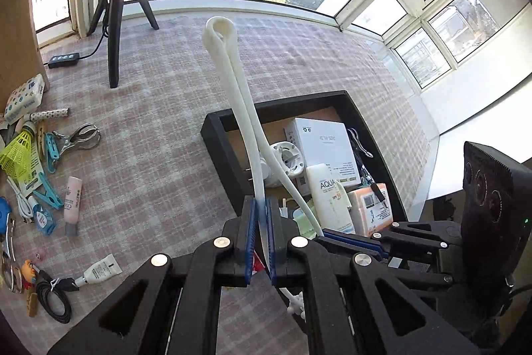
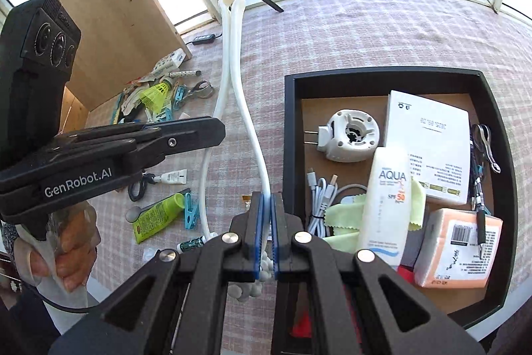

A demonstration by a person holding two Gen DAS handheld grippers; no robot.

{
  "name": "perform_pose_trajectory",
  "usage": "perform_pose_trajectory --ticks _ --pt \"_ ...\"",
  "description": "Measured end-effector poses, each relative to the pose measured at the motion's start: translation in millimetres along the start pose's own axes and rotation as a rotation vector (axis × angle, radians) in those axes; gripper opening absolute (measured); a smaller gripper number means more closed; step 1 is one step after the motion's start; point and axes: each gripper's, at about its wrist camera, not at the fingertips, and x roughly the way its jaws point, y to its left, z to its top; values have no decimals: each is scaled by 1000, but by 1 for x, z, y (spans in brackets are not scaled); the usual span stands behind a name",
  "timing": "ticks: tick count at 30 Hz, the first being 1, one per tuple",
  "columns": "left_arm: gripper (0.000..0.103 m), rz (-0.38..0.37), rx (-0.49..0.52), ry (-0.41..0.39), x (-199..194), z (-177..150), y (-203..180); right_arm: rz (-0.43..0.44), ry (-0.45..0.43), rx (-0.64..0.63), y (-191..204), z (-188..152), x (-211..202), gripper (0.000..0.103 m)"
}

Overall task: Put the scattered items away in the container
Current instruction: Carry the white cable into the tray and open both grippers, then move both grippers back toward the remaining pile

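White folded cable (image 1: 232, 88), long doubled loop, both ends clamped, left gripper (image 1: 262, 242), right gripper (image 2: 267, 232).

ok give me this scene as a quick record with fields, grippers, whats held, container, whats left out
left gripper: shut on one strand of the white folded strap
right gripper: shut on the other strand of it
strap: loop end up, clear of the cloth
container: black tray, holding AQUA tube, white box, cables
left out: shuttlecock, clips, tubes on the checked cloth
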Motion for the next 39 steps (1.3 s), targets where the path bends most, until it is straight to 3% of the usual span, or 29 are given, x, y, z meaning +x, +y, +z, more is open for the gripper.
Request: perform_pose_trajectory --ticks 8,10,11,12,15,20,29,39 --pt "4 -53 183 91 52 13 -104 -109 -67 180 -89 -34 -52 5" --pt "13 -34 198 95 59 13 -121 -144 -99 214 -102 -39 -60 6" --pt "25 -29 203 91 60 13 -126 -173 -114 232 -108 -41 -65 9" --pt "30 -26 209 81 59 13 -129 -190 -127 245 -113 -43 -69 15" --pt "30 -13 220 68 57 11 -130 -191 -156 258 -119 -46 -77 27" --pt "30 8 191 64 50 6 -112 -196 -167 232 -113 -43 -79 36" --pt "32 71 92 11 13 -12 -51 -137 -163 142 -75 -28 -55 37" --pt "39 220 -115 -81 -49 -47 71 -56 -79 -19 0 0 3 38"
